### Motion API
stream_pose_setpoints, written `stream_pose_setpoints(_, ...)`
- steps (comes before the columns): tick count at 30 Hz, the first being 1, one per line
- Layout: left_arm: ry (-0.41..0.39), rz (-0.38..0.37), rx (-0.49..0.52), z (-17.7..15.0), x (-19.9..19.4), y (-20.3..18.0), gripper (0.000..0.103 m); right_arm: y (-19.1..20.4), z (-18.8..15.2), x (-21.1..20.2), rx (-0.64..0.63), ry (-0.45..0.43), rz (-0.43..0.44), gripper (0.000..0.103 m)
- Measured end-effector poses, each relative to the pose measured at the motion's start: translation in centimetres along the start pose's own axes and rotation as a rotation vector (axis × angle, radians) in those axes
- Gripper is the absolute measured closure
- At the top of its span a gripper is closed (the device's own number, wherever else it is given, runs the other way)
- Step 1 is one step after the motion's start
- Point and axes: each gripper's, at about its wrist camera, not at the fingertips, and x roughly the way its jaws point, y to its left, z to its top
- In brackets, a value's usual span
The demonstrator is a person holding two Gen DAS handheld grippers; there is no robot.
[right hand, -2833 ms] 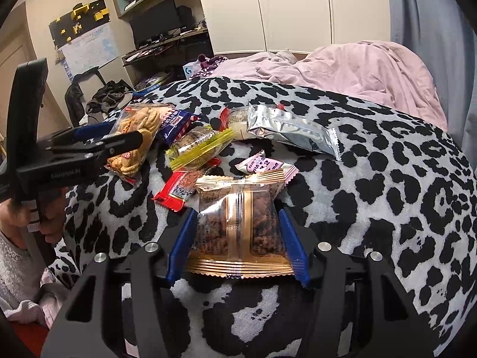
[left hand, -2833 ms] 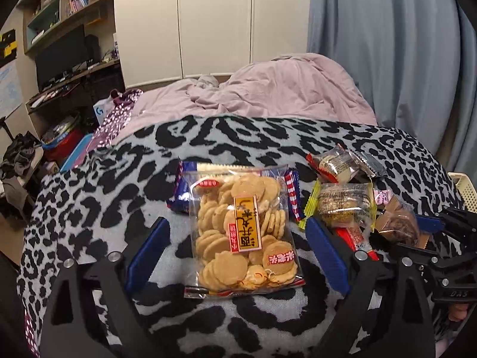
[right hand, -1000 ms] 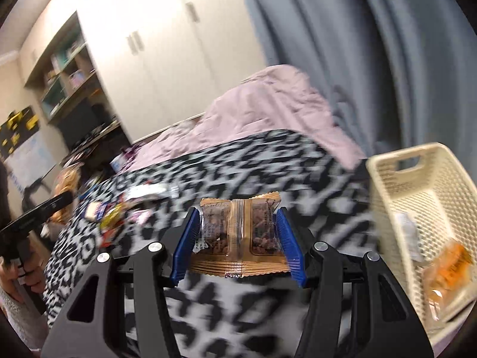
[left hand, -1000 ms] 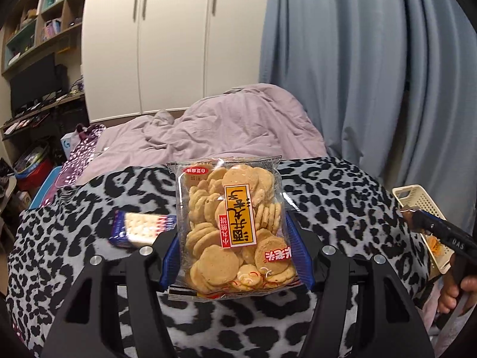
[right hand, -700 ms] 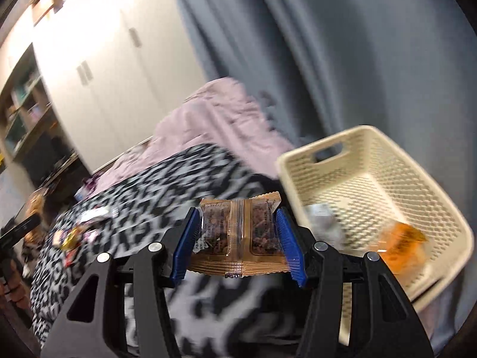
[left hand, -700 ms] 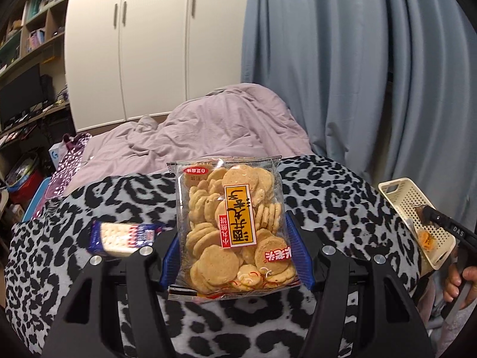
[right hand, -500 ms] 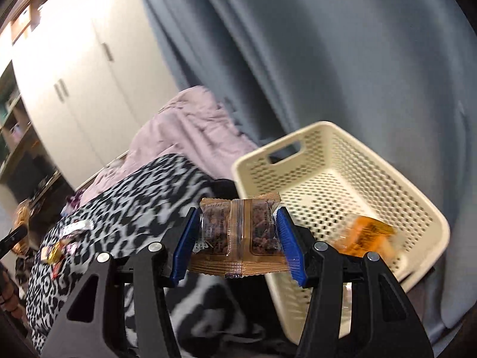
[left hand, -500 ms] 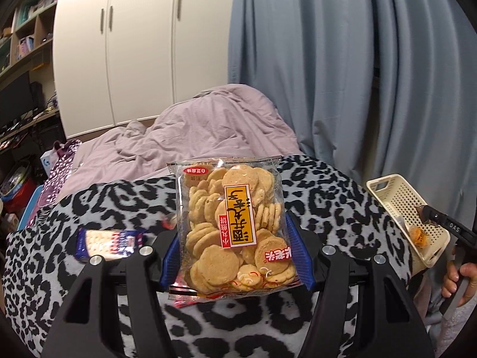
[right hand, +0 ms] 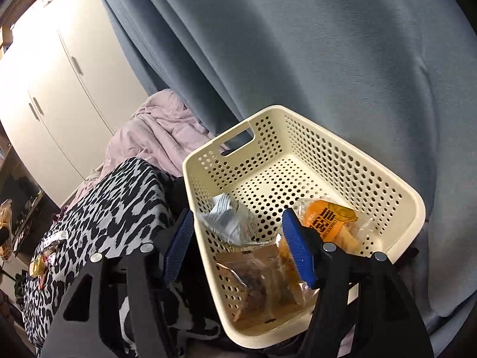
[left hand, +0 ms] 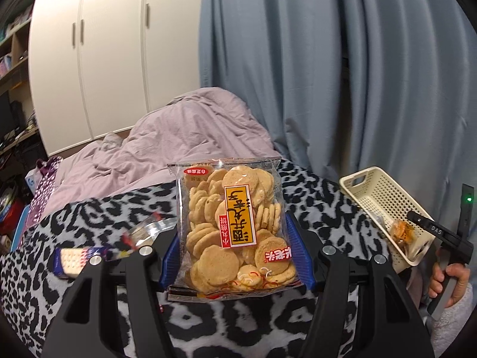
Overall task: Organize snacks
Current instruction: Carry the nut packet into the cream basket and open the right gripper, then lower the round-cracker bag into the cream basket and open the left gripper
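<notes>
Your right claw (right hand: 238, 246) hangs spread above the basket (right hand: 396, 191), the brown snack pack (right hand: 256, 280) lying inside. Your left claw (left hand: 235, 255) pinches the cracker bag (left hand: 231, 226) above the bed; squeeze harder and the crackers may crumble.

"DAS" on right tongs (left hand: 436, 230) (white letters); cracker bag (left hand: 234, 232) print upside down.

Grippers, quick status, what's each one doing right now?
Left gripper: closed on the rice cracker bag, held above the leopard blanket.
Right gripper: open, holding nothing, over the cream basket; brown snack pack lies inside.
</notes>
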Motion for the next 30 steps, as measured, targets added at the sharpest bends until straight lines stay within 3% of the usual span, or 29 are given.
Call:
stream_pose_setpoints(5, -0.001, -0.059, 0.044, 0.9, 0.7, -2.9, 0.041, -1.1, -0.2, -0.8, 0.009, -0.018, -0.01, 0.04)
stream_pose_setpoints(9, -0.002, -0.108, 0.084, 1.7, 1.5, -5.5, 0.041, -0.9, -1.0, -2.1, -0.038, -0.067, -0.072, 0.039)
stream_pose_setpoints(13, -0.002, -0.168, 0.136, 2.7, 2.7, -8.9, 0.041, -0.4, -1.9, -3.1, -0.082, -0.106, -0.099, 0.028)
stream_pose_setpoints(18, 0.015, -0.248, 0.192, 3.4, 4.7, -12.9, 0.041, 0.1, -2.8, -4.0, -0.127, -0.143, -0.127, 0.026)
stream_pose_setpoints(23, 0.046, -0.324, 0.233, 3.6, 6.4, -16.7, 0.041, -0.3, -3.4, -4.2, -0.127, -0.139, -0.129, 0.02)
stream_pose_setpoints(30, 0.093, -0.458, 0.243, 4.1, 9.5, -21.9, 0.041, -1.8, -4.2, -4.5, -0.058, -0.128, -0.138, 0.02)
